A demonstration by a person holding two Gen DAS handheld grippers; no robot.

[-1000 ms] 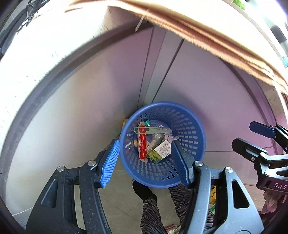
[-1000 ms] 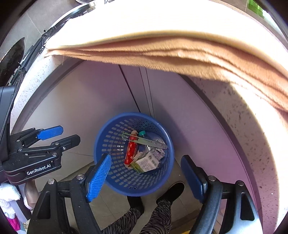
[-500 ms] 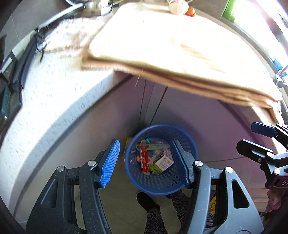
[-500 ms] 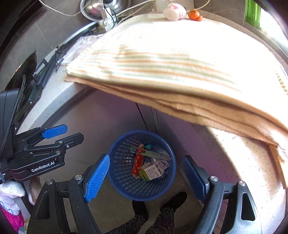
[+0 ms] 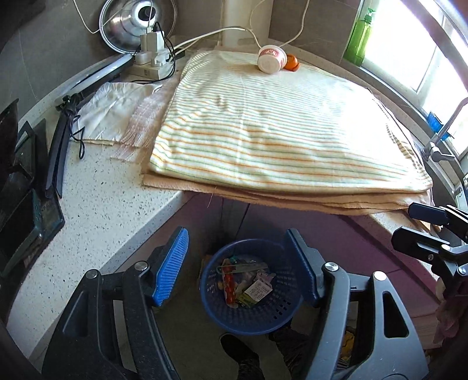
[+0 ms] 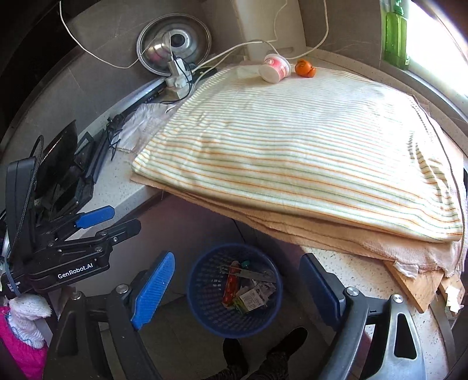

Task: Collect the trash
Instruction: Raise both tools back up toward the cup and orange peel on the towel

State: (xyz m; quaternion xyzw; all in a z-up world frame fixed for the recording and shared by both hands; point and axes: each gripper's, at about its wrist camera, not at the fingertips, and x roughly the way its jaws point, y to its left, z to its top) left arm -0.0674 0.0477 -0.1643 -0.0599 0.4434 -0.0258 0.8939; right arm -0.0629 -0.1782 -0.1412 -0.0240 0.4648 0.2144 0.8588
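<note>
A blue perforated basket [image 5: 251,309] stands on the floor below the counter, holding a red wrapper [image 5: 229,288], paper scraps and a metal strip; the right wrist view also shows the basket [image 6: 210,309]. On the striped cloth's far edge lie a tipped pink-and-white cup [image 5: 270,60] and an orange piece [image 5: 291,62], which also show in the right wrist view as the cup [image 6: 276,67] and the orange piece [image 6: 304,67]. My left gripper [image 5: 237,269] and right gripper [image 6: 237,289] hover high above the basket. Both jaws are opening, with nothing between them.
A folded striped cloth [image 5: 278,131] over towels overhangs the speckled counter [image 5: 96,210]. A power strip with plugs [image 5: 152,58], a pot lid [image 5: 137,20] and a green bottle [image 5: 361,36] stand at the back. Dark devices sit left, a tap right. A person's shoes [image 6: 289,339] are by the basket.
Both grippers have risen from just over the basket to above the counter edge, so the cloth top, cup and back wall came into view. Both jaws have widened.
</note>
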